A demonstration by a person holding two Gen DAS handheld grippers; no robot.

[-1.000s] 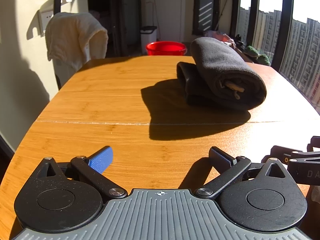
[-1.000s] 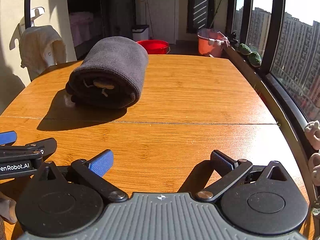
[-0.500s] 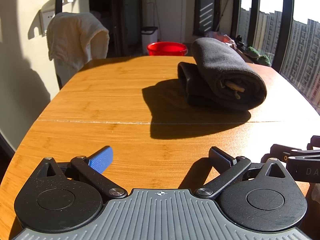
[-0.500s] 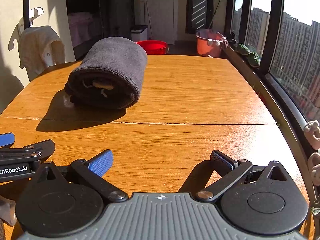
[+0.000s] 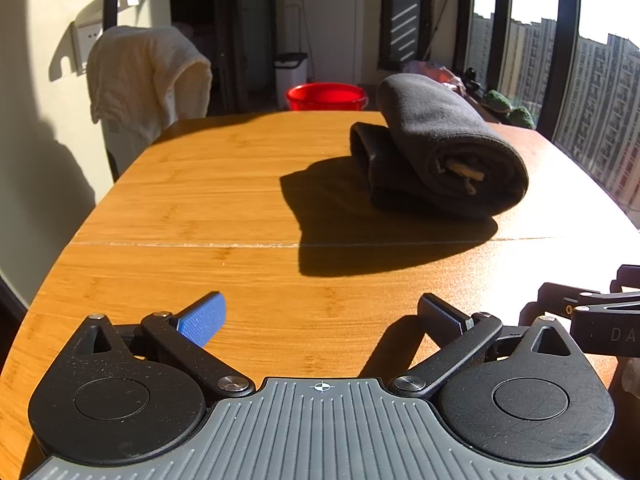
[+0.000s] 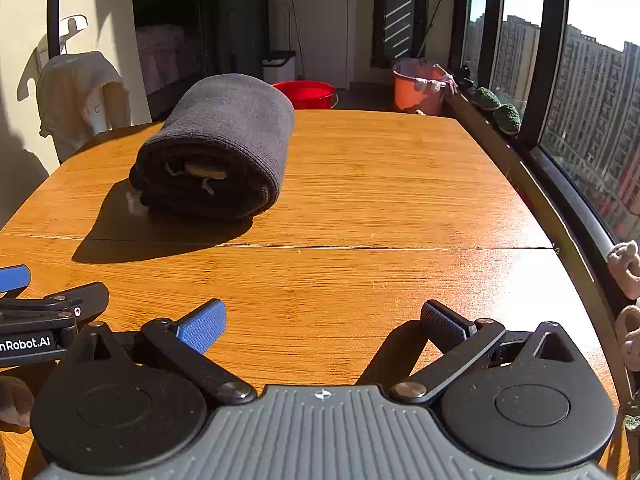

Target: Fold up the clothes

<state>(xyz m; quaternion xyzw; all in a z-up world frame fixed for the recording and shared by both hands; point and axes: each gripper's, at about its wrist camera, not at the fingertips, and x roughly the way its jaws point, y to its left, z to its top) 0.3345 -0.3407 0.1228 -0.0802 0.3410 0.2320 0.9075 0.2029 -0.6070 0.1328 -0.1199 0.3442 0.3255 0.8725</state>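
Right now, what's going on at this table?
A person holds two handheld grippers low over the near end of the wooden table. Left gripper and right gripper are both open and empty. The dark grey garment lies rolled into a bundle farther up the table, touched by neither.

Left gripper (image 5: 322, 316) and right gripper (image 6: 323, 318) spread, empty

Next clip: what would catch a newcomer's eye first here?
The dark rolled garment lying alone on the sunlit wooden table, throwing a long shadow toward the camera. Near the table's front edge, the left gripper and right gripper are both open and holding nothing. Beyond the far edge stands a red basin.
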